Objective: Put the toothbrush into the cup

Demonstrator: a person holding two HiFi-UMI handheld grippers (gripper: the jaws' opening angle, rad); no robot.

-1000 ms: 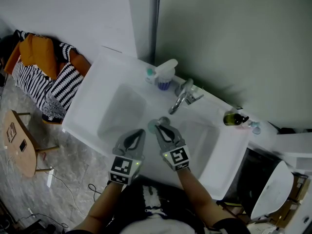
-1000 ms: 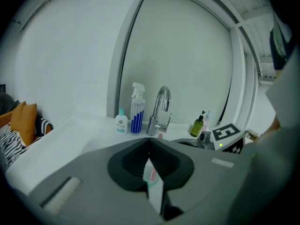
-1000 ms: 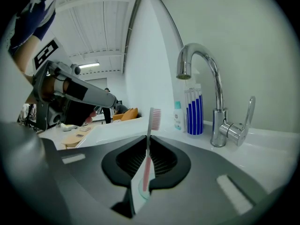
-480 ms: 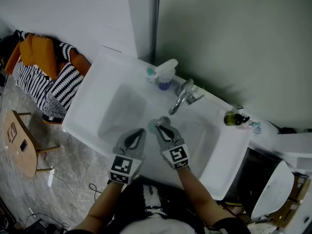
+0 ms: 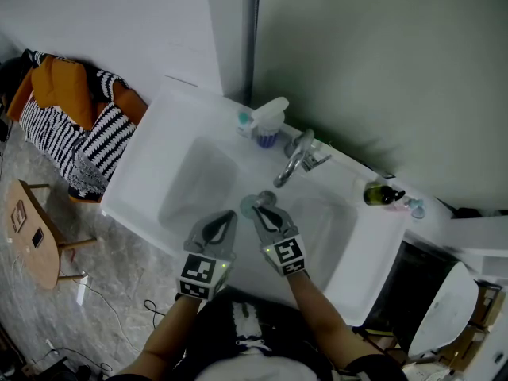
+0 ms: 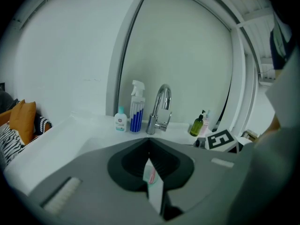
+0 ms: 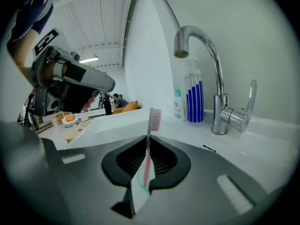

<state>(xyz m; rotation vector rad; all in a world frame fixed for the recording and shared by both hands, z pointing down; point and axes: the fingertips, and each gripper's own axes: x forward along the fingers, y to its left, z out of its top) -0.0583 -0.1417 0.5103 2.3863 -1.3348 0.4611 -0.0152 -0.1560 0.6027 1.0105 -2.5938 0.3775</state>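
Observation:
In the right gripper view a pink toothbrush [image 7: 154, 119] stands upright, head up, with my right gripper [image 7: 148, 143] shut on its handle. Through the gap under those jaws shows a pale green round cup [image 7: 138, 182]. In the head view the same cup [image 5: 247, 206] sits low over the sink basin [image 5: 194, 182], just left of the right gripper [image 5: 266, 208]. My left gripper [image 5: 228, 219] hovers beside it on the left. Seen from the left gripper view, the left gripper [image 6: 149, 146] has its tips together; a white and pink sliver shows in the gap behind them.
Along the back of the sink stand a blue-striped spray bottle [image 5: 269, 122], a small white bottle [image 5: 244, 119], the chrome faucet [image 5: 294, 159] and a green soap bottle [image 5: 379, 193]. Striped and orange clothes [image 5: 75, 121] and a wooden stool [image 5: 30, 230] lie to the left.

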